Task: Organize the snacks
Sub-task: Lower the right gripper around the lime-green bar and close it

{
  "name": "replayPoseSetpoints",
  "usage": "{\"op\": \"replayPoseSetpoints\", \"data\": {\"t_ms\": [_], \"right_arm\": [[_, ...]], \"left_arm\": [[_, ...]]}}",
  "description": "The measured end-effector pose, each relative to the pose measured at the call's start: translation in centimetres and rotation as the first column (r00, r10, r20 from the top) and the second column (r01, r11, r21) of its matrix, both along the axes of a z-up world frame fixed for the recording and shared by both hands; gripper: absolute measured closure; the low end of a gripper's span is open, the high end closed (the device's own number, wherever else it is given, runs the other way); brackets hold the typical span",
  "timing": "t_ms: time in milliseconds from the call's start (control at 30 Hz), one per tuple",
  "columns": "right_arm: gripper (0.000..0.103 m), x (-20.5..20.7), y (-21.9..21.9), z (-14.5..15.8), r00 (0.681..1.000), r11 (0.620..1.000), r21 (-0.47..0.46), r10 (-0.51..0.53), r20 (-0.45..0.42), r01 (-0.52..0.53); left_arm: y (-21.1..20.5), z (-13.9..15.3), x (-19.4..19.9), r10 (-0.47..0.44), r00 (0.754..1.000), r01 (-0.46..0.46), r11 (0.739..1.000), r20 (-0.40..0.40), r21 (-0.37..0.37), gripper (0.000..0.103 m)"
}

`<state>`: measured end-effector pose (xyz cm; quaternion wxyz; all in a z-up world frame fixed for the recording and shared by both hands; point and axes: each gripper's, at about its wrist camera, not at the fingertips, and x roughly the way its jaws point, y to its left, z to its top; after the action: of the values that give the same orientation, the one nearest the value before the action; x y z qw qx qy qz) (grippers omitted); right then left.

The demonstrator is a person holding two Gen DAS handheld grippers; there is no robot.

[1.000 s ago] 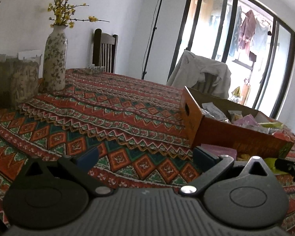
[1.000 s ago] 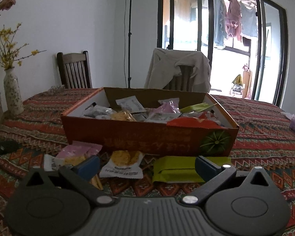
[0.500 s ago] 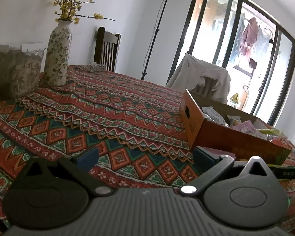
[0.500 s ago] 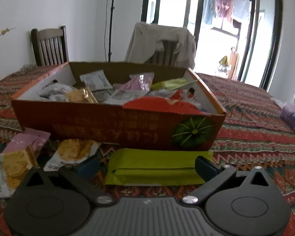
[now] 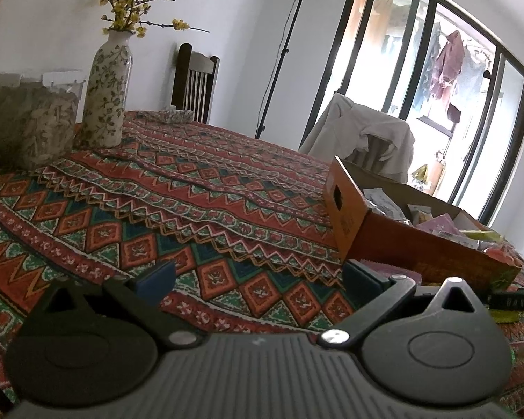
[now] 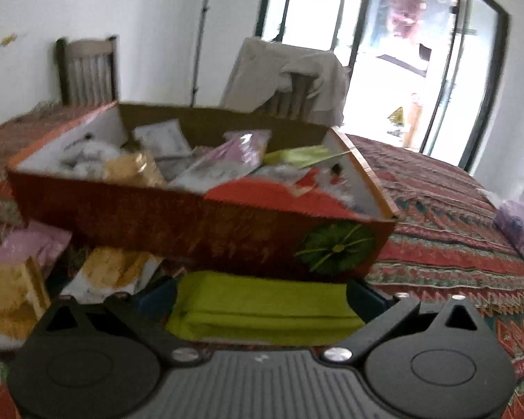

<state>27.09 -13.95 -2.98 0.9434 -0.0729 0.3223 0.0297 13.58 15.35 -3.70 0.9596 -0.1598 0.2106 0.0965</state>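
Between the right gripper's [image 6: 260, 295] spread fingers, a flat lime-green snack packet [image 6: 262, 309].

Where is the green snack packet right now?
In the right wrist view, the green snack packet lies on the tablecloth just in front of the orange box, between the open fingers of the right gripper.

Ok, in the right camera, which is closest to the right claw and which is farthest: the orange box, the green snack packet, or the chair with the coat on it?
1. Green snack packet: lying on the tablecloth between the open fingers of the right claw.
2. Orange box: just behind the packet, full of snacks.
3. Chair with the coat: beyond the table's far edge, by the window.
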Motion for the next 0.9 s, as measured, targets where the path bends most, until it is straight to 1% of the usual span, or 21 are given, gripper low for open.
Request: {"op": "replayPoseSetpoints", "data": {"t_ms": [100,233,300,400,467,600,733,833,900], "right_arm": [[0.0,1.5,-0.3,-0.1,0.997,0.997,0.016,-0.069,-0.019,0.069],[0.0,2.4,0.5,-0.8,0.998,0.999,-0.001,-0.053,-0.042,0.053],[0.0,2.1,1.0,-1.1,0.998,1.0,-0.011,-0.012,-0.056,0.012],[0.0,1.0,1.0,-1.5,0.997,0.998,-0.023,0.053,-0.051,-0.054],[0.002,0.2,0.9,-1.5,0.994,0.994,-0.029,0.1,-0.047,-0.102],[0.006,-1.3,0.2,-1.3,0.978,0.978,-0.041,0.204,-0.044,-0.206],[0.007,-2.9,-0.6,-1.2,0.96,0.958,-0.056,0.278,-0.036,-0.28],[0.009,-3.8,-1.2,-1.1,0.949,0.948,-0.06,0.313,-0.028,-0.314],[0.009,-4.2,-1.9,-0.4,0.953,0.953,-0.03,0.301,-0.009,-0.302]], "left_arm": [[0.0,0.0,0.0,0.004,1.0,-0.004,1.0,-0.004,0.001,0.0],[0.0,0.0,0.0,0.005,1.0,-0.005,1.0,-0.004,-0.003,0.0],[0.1,-0.1,0.1,0.006,1.0,-0.006,1.0,-0.006,-0.006,0.0],[0.0,-0.1,0.1,0.011,1.0,-0.011,1.0,-0.011,-0.005,0.0],[0.1,-0.1,0.2,0.014,1.0,-0.014,1.0,-0.012,-0.006,0.0],[0.1,-0.1,0.2,0.025,1.0,-0.025,1.0,-0.019,-0.006,0.0],[0.1,-0.1,0.2,0.035,0.999,-0.035,0.999,-0.021,-0.004,0.0],[0.0,-0.1,0.2,0.04,0.999,-0.04,0.999,-0.026,0.0,0.0],[0.0,-0.1,0.3,0.043,0.999,-0.043,0.999,-0.03,0.003,0.0]]}}
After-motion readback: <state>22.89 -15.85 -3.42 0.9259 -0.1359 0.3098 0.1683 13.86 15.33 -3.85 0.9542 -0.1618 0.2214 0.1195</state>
